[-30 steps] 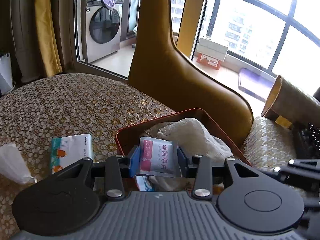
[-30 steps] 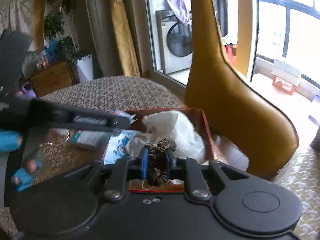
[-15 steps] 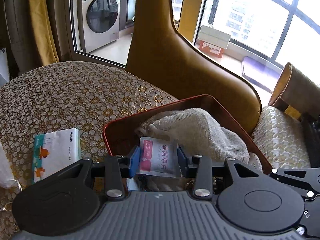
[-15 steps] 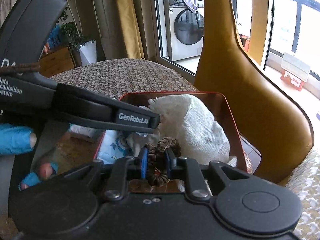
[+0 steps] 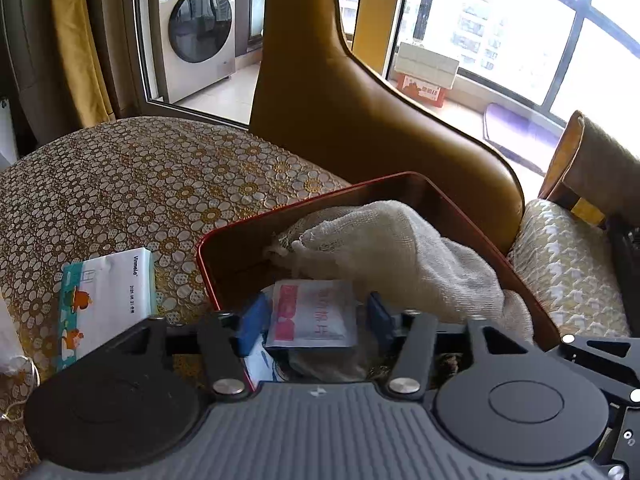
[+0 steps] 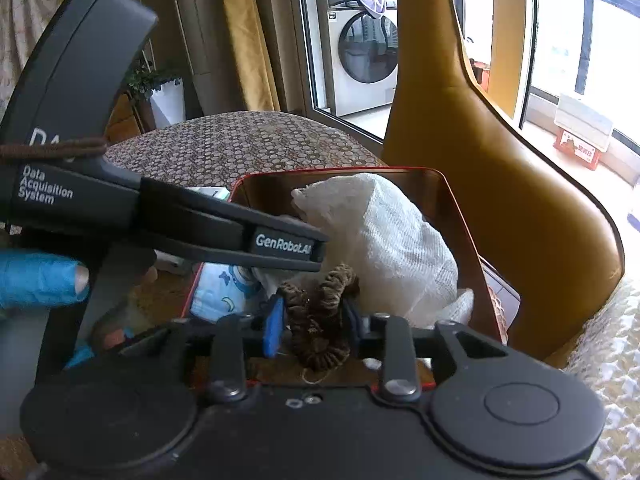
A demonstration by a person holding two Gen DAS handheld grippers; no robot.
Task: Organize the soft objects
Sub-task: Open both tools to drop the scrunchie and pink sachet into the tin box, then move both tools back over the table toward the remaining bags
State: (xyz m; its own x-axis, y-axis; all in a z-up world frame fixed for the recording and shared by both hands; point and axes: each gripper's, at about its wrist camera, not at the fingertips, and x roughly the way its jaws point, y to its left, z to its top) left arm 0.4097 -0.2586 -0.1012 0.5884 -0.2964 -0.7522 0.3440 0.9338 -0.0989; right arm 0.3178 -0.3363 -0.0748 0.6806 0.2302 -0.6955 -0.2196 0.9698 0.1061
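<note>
A red tin on the patterned tablecloth holds a white gauze cloth. My left gripper hangs over the tin's near-left corner, its jaws opening. A pink-and-white wipe packet lies between the blue pads with a gap on each side. In the right wrist view my right gripper is low over the tin, jaws opening. A brown scrunchie fills the space between its pads and still touches both. The gauze cloth sits just beyond.
A tissue pack lies on the table left of the tin, with a white face mask at the left edge. A tan leather chair back rises behind the tin. A blue-gloved hand holds the left gripper's body.
Both grippers have sunk toward the tin. The left jaws have spread off the wipe packet, which now lies flatter. The right jaws have widened and the scrunchie has puffed out between them.
</note>
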